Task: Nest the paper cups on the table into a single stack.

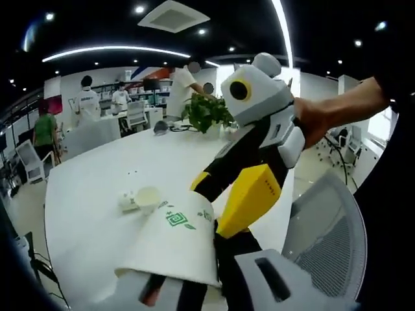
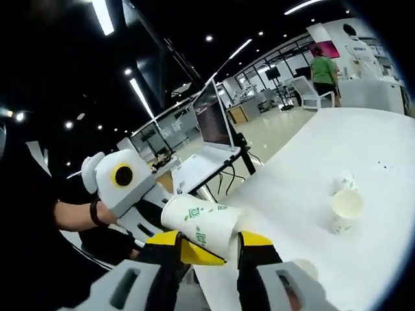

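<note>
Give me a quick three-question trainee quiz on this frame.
1. True or false: in the right gripper view, the paper cup sits between the yellow jaws of the right tool.
2. What marks that cup's side? A) red stripes B) green print C) blue lettering
3. Fill in: a loose cup rests on the white ____.
Key: 1 true; 2 B; 3 table.
</note>
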